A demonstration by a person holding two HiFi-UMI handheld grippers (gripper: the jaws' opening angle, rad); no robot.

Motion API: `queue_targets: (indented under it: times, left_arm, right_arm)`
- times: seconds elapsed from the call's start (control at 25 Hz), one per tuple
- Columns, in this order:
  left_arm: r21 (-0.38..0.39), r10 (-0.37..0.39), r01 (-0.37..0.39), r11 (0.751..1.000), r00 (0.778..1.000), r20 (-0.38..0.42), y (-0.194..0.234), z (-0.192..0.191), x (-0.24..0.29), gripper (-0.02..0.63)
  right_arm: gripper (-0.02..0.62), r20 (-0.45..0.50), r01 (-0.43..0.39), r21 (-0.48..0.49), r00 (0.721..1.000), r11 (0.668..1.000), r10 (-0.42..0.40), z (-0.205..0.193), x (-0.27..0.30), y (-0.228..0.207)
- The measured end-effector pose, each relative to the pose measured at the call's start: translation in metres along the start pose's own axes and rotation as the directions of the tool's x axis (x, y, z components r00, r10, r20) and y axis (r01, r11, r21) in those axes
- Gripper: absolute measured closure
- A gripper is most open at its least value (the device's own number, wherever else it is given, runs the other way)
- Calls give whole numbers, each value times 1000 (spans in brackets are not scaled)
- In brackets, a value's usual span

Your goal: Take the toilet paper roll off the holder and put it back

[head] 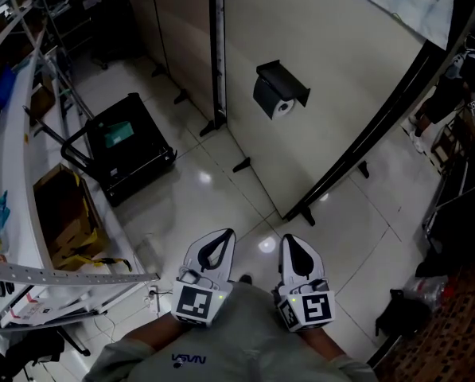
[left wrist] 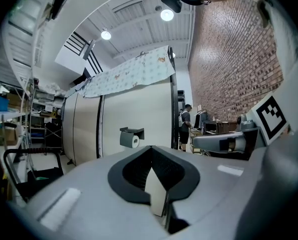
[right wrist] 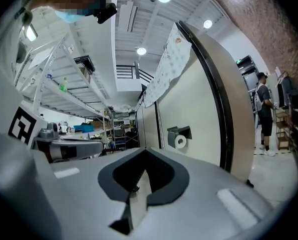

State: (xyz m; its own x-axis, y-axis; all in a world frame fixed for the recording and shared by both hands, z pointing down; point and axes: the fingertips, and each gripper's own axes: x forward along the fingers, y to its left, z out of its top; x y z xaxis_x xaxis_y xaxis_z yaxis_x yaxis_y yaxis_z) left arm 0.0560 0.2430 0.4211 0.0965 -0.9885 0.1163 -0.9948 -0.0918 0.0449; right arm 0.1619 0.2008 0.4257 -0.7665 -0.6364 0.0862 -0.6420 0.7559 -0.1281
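A white toilet paper roll (head: 282, 107) hangs in a dark holder (head: 281, 79) fixed to a beige partition wall (head: 340, 78). Both gripper views show the same roll (left wrist: 134, 141) (right wrist: 179, 142) far ahead, small, under the holder's lid (left wrist: 131, 131) (right wrist: 179, 131). My left gripper (head: 219, 246) and right gripper (head: 297, 251) are held close to my body, side by side, well short of the wall. Both are shut with nothing between their jaws. The roll sits untouched on the holder.
A black cart (head: 126, 146) stands on the tiled floor to the left, beside a cardboard box (head: 62, 213) and metal shelving (head: 14, 118). A dark diagonal frame with feet (head: 364, 153) runs along the partition's right edge. A person (right wrist: 263, 111) stands far off at the right.
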Motion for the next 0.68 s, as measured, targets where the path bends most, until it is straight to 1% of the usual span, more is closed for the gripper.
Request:
queue_targets:
  times: [0.12,0.24,0.48,0.68]
  left_arm:
    - [2,7,-7,1000,1000,3,-1,0,0,598]
    - [-3,18,-18,1000,1000,22,0,-2,0,598]
    - [-9,15,-14,1000,1000,17,-4,2,1,598]
    - [0,18,-18,1000,1000,9,-5,2,0,598]
  right_arm:
    - [594,-1,-2,0,1000,1000,2,-1,0,-3]
    - [594,-2,-2,0,1000,1000,2,-1,1,-4]
    - [594,4,-10,-10,1000,1000,10,3,-1,-4]
    - [594,1,-5,-8,1000,1000,5,3,-2,-8]
